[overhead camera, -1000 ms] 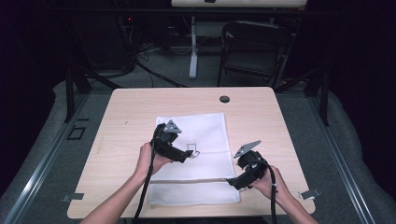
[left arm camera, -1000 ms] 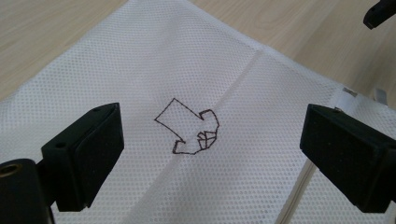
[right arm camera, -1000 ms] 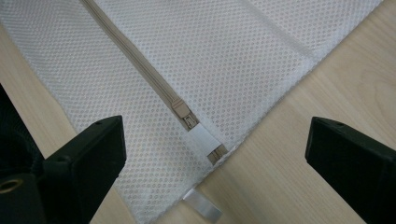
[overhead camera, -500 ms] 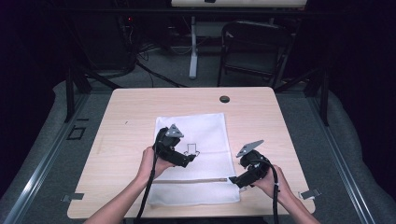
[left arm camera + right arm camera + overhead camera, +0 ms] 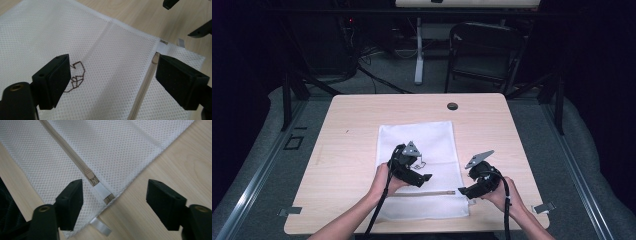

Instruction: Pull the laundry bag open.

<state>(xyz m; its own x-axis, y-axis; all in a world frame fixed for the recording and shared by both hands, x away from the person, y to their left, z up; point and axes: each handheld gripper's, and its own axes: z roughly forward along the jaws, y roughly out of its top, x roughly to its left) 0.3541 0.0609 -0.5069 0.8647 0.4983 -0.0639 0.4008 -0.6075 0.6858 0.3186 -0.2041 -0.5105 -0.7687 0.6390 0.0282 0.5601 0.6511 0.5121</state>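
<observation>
White mesh bag (image 5: pixel 422 165) lies flat on the tabletop (image 5: pixel 352 130); my right tool (image 5: pixel 113 195), empty jaws just closing, straddles the zipper pull (image 5: pixel 93 180) to grab it; left tool (image 5: pixel 110 75), narrowing slightly, hovers empty above to pin the mesh.

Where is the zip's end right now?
In the right gripper view, the zip end lies at the mesh bag's edge, just ahead of the open right gripper.

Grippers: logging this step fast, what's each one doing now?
Left gripper: open, jaws just closing a little above the mesh bag, holding nothing.
Right gripper: open, jaws just closing around the zipper end, not gripping yet.
</observation>
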